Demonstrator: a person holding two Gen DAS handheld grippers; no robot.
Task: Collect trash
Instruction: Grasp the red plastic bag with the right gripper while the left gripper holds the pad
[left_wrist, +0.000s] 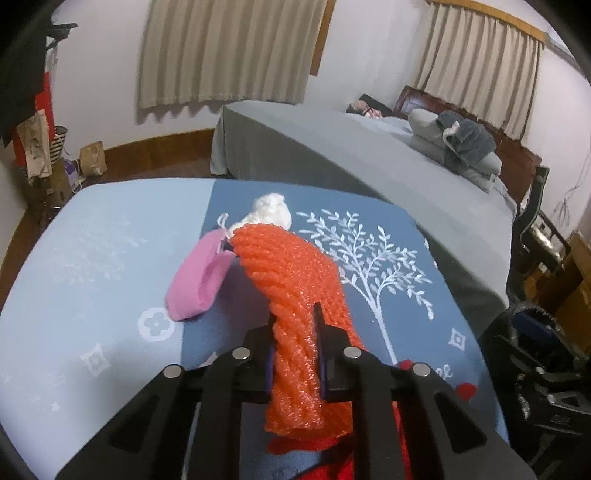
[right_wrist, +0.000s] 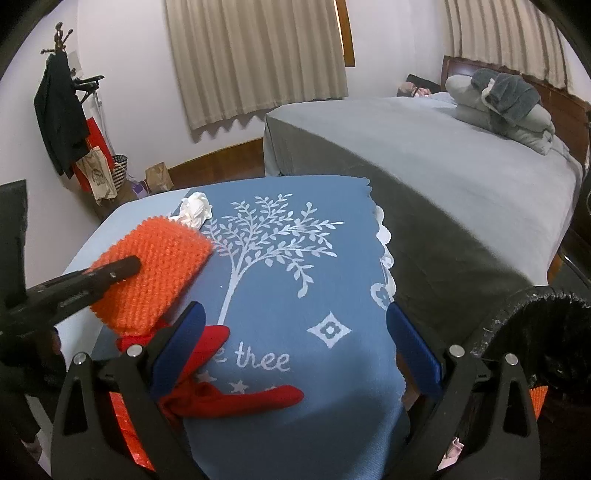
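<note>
Left gripper (left_wrist: 295, 354) clamped on orange foam net (left_wrist: 295, 295), both fingers pinching its middle; net sticks out fwd past the tips and hangs back behind them, lifted a bit off the blue tree-print cloth (left_wrist: 388, 229). In right wrist view same net (right_wrist: 155, 269) sits at left w/ one black finger (right_wrist: 110, 273) of left gripper across it.

Right gripper (right_wrist: 295, 347) spread wide, nothing between the blue pads (right_wrist: 410, 343), hovering over the cloth (right_wrist: 314, 258) near the "tree" lettering.

Other trash on cloth: white crumpled tissue (left_wrist: 271, 214) just beyond net's far end, also seen in right view (right_wrist: 195, 210); pink soft item (left_wrist: 199, 280) to left of net, close beside it, touching or not — can't tell. Red fabric piece (right_wrist: 229, 395) lying under/near right gripper's left finger, close to the net's near edge.

Black bin rim (right_wrist: 517, 310) at lower right of right view, beside the cloth edge; dark bin-like shape (left_wrist: 535, 350) at right of left view too. Grey bed (right_wrist: 443, 155) behind, folded grey bedding (right_wrist: 506, 107) at its head.
</note>
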